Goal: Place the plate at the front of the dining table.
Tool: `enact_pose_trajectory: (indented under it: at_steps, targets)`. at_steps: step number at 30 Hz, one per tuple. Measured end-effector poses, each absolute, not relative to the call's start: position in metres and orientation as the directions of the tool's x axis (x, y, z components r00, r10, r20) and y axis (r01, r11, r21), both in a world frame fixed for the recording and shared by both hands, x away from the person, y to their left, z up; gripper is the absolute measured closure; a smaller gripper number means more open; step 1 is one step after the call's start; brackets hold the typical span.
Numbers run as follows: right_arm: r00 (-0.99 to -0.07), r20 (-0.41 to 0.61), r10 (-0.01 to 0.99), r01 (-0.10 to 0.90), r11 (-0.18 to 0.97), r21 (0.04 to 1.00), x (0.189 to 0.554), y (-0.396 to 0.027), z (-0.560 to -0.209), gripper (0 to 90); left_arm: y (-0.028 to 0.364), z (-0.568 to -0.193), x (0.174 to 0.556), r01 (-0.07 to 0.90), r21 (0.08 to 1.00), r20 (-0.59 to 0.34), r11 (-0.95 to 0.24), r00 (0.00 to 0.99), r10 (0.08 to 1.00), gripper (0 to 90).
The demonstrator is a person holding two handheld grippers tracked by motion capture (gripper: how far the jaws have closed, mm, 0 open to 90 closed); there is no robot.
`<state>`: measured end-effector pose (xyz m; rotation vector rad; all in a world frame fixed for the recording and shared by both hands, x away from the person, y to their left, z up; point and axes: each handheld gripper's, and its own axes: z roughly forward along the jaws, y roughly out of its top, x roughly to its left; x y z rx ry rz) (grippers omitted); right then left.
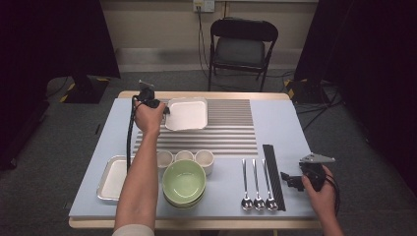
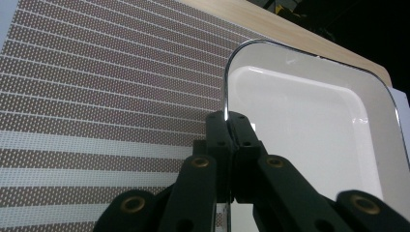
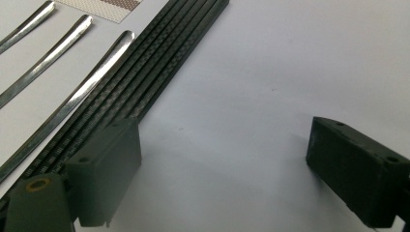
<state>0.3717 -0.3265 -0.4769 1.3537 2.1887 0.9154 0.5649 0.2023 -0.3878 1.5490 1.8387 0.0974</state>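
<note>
Gripping the white tray's (image 2: 309, 140) rim on the striped mat (image 2: 96, 96), left gripper (image 2: 227, 121); right gripper (image 3: 222, 159) gapes beside chopsticks (image 3: 140, 82).

The table (image 1: 285, 123) has a pale wooden top, almost wholly covered by a light blue sheet (image 1: 280, 135). On the sheet, toward the far middle, lies a striped mat (image 1: 231, 132) in brown and grey bands, and a white square tray (image 1: 188, 114) sits at its far left corner. Along the near side, from left: a second white tray (image 1: 111, 179), a stack of green bowls (image 1: 184, 183), and behind the bowls three small white cups (image 1: 185, 157) in a row (close together, perhaps touching). Right of the bowls lie three metal spoons (image 1: 255, 186) side by side, then a bundle of black chopsticks (image 1: 273, 175) just beside the last spoon.
</note>
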Motion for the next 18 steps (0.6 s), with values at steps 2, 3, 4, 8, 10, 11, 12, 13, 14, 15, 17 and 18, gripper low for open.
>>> enact_pose_trajectory:
  at_steps: [2, 3, 4, 8, 10, 11, 12, 13, 14, 15, 17, 18]
  targets:
    - [-0.447, -0.001, 0.895, 0.628, 0.314, 0.712, 0.3717, -0.3265, -0.4769, 11.1, 0.202, -0.3885, 0.565, 0.829, 0.488, -0.465, 0.274, -0.019, 0.885, 89.1]
    - [-0.447, -0.002, 0.895, 0.627, 0.315, 0.712, 0.3718, -0.3265, -0.4769, 11.1, 0.2018, -0.3889, 0.5652, 0.83, 0.486, -0.464, 0.274, -0.021, 0.886, 89.0]
    - [-0.446, -0.001, 0.895, 0.628, 0.314, 0.712, 0.3717, -0.3265, -0.4769, 11.1, 0.2016, -0.3893, 0.5654, 0.83, 0.487, -0.463, 0.274, -0.021, 0.886, 89.0]
    - [-0.446, -0.001, 0.895, 0.628, 0.314, 0.712, 0.3717, -0.3264, -0.4769, 11.1, 0.1998, -0.3899, 0.5658, 0.83, 0.488, -0.462, 0.271, -0.018, 0.887, 89.0]
    - [-0.446, -0.001, 0.895, 0.628, 0.314, 0.712, 0.3717, -0.3265, -0.4769, 11.1, 0.1989, -0.3903, 0.5664, 0.826, 0.494, -0.456, 0.271, -0.018, 0.89, 89.0]
    - [-0.446, -0.001, 0.895, 0.628, 0.314, 0.713, 0.3717, -0.3265, -0.4769, 11.1, 0.1985, -0.3904, 0.5667, 0.825, 0.496, -0.454, 0.271, -0.02, 0.891, 88.9]
    - [-0.446, -0.001, 0.895, 0.628, 0.314, 0.713, 0.3717, -0.3265, -0.4769, 11.1, 0.198, -0.3908, 0.5668, 0.824, 0.498, -0.449, 0.27, -0.021, 0.893, 88.9]
    - [-0.446, -0.001, 0.895, 0.628, 0.314, 0.713, 0.3717, -0.3265, -0.4769, 11.1, 0.1982, -0.3908, 0.5666, 0.828, 0.493, -0.447, 0.265, -0.02, 0.895, 89.0]
    - [-0.445, 0.0, 0.895, 0.628, 0.313, 0.712, 0.3716, -0.3264, -0.4769, 11.1, 0.1976, -0.3912, 0.5666, 0.827, 0.493, -0.447, 0.27, -0.026, 0.894, 89.0]
    - [-0.446, -0.001, 0.895, 0.628, 0.314, 0.713, 0.3717, -0.3265, -0.4769, 11.2, 0.1978, -0.3918, 0.5669, 0.83, 0.493, -0.446, 0.262, -0.017, 0.895, 88.9]
    - [-0.446, -0.001, 0.895, 0.628, 0.314, 0.712, 0.3717, -0.3265, -0.4769, 11.2, 0.1974, -0.3922, 0.5673, 0.828, 0.495, -0.443, 0.263, -0.02, 0.897, 89.0]
    - [-0.447, -0.002, 0.895, 0.627, 0.314, 0.713, 0.3718, -0.3265, -0.4769, 11.1, 0.1972, -0.3924, 0.5675, 0.826, 0.497, -0.442, 0.264, -0.021, 0.897, 89.0]
